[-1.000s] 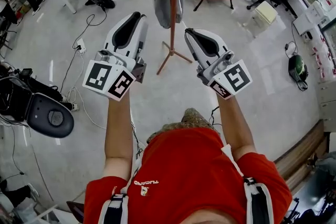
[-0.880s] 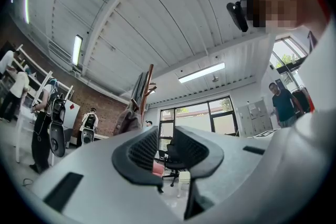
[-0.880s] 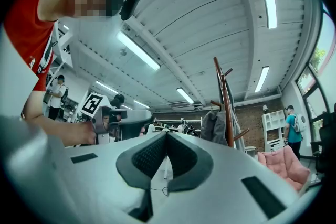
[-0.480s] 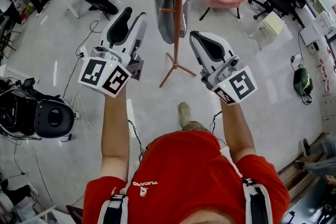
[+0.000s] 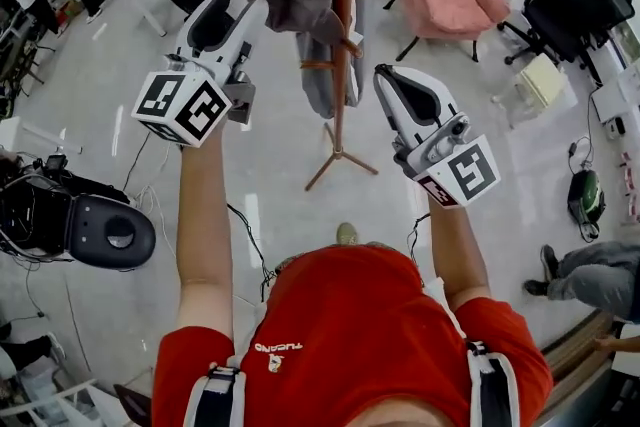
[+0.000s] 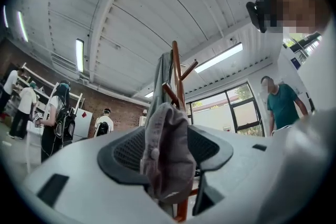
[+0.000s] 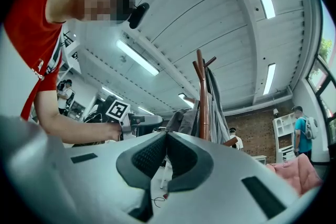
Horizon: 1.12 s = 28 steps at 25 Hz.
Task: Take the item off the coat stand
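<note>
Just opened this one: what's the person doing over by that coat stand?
A person in a red shirt holds a gripper in each hand, facing a brown wooden coat stand. The left gripper is raised to a grey fabric cap hanging on one of the pegs; its jaws are opening, with the cap between them but not gripped. The right gripper sits lower beside the pole, jaws together and empty. The cap is not yet off the stand.

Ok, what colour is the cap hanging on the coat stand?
The cap is grey; left gripper view.
</note>
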Tool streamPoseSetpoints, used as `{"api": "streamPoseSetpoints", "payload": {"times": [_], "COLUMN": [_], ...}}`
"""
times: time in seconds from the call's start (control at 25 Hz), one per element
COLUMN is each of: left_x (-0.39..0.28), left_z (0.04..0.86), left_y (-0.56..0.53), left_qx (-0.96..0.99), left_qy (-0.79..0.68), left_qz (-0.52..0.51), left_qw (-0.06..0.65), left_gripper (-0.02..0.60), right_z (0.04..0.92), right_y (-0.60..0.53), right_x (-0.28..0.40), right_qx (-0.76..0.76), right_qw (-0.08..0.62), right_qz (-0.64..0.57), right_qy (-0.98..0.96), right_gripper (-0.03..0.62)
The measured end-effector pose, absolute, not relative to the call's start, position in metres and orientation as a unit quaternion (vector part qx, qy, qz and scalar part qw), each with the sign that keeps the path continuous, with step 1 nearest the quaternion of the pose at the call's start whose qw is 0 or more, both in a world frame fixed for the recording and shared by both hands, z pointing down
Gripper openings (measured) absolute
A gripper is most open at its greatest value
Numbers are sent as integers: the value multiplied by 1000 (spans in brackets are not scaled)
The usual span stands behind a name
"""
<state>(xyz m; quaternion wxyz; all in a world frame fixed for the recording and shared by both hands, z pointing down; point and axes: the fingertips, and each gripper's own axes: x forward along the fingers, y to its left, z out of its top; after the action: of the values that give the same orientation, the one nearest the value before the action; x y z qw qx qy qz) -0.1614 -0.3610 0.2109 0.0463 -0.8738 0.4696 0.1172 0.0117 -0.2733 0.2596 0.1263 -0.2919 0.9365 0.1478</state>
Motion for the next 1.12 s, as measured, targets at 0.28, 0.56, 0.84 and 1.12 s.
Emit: {"api": "streamPoseSetpoints", "payload": {"times": [0.28,0.56,0.84,1.12], "left_x": [-147,-138,-143,-164], "left_z": [199,210,201,163], "left_y": [-389,-400,-382,-377], "left_qx": [-884,-906,-907,-891], "left_qy": [452,410,403,424], "left_qz": [109,107,115,157], "left_qw": [45,28,44,46], "left_gripper": [258,192,26,25], "right_z": [266,273,273,270], "right_y": [-294,-293,-272,-269], "right_x": [31,19,7,8], "right_qx": [-285,-300,-315,-320], "right_qw": [120,109,103,105], "right_qz": [140,142,151,151], "right_qy": [941,937,931,929], "right_gripper": [25,25,25,25]}}
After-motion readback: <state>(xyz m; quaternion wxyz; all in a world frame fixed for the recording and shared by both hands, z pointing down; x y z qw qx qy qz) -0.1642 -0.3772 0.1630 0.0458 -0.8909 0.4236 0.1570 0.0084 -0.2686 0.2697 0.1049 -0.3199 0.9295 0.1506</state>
